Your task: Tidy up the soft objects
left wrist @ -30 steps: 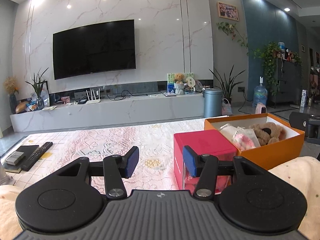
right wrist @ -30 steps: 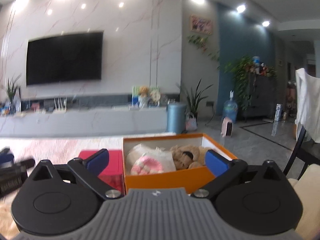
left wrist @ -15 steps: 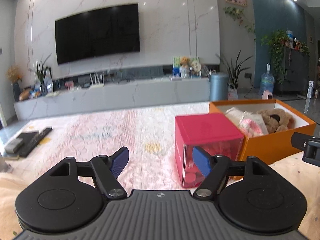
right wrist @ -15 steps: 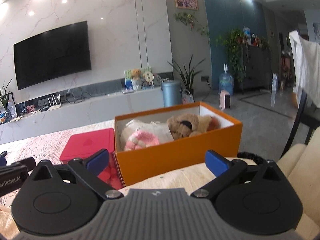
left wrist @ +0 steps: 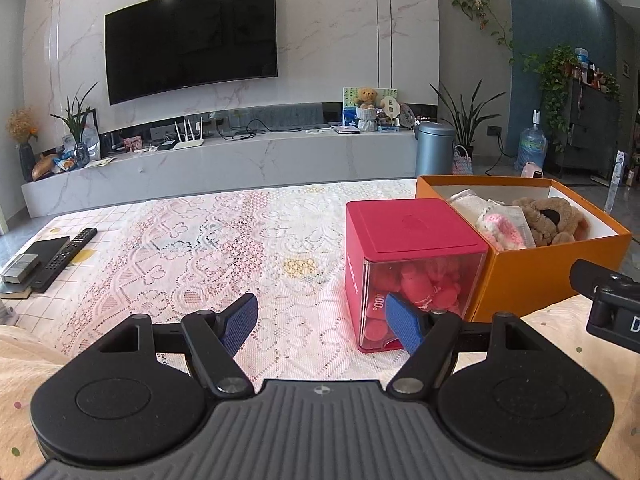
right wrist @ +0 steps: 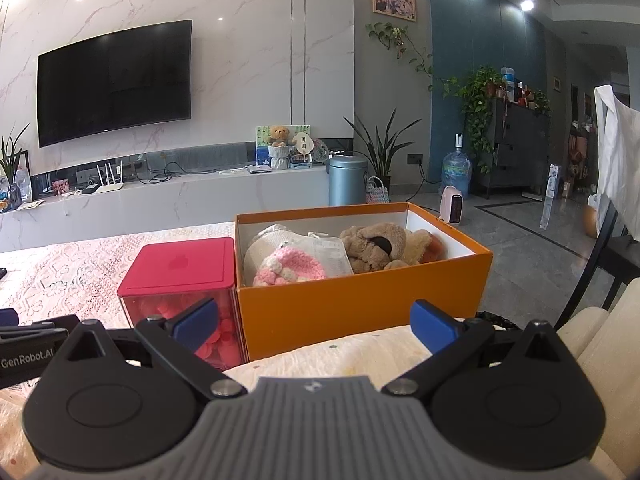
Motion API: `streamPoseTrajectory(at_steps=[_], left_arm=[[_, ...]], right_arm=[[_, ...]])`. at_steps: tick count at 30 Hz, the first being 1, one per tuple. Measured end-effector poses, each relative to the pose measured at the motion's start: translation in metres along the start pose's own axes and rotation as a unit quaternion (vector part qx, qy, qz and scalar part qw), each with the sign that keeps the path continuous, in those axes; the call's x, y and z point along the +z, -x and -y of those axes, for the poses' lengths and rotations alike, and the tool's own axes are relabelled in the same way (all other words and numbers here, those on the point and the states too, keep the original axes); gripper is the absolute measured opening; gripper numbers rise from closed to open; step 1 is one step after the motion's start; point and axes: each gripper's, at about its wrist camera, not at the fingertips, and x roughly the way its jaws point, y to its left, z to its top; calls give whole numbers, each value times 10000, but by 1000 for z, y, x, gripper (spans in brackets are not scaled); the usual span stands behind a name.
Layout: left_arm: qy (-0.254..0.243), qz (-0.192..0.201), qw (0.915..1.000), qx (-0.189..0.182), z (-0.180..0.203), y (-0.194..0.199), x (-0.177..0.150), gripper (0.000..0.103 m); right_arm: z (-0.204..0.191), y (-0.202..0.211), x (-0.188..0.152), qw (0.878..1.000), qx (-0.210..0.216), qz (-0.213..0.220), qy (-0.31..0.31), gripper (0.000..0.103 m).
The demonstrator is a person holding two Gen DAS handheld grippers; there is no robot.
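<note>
The soft toys (right wrist: 344,256) are seen inside the orange box (right wrist: 360,308), straight ahead of the empty, wide-open right gripper (right wrist: 316,322). The left gripper (left wrist: 320,322), also released, is left of the box.

"GenRobot.AI" on left gripper (right wrist: 24,354), "400" on red box (left wrist: 404,264)

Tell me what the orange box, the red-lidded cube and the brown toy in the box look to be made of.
Orange open-top box: probably matte cardboard, given its thin flat walls and white inside.
Red-lidded cube container: hard plastic, it seems; a smooth opaque lid above clear glossy walls showing red pieces inside.
Brown plush toy: fuzzy pile fabric, slumped softly against the box wall.
</note>
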Motion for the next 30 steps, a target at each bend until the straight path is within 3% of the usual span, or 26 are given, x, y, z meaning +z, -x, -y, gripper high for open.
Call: streamPoseTrajectory(at_steps=[30], left_arm=[[97,-35,9999,-67,0,1,4,86]], right_arm=[[-5,-3,1,9999,2,-60,84,100]])
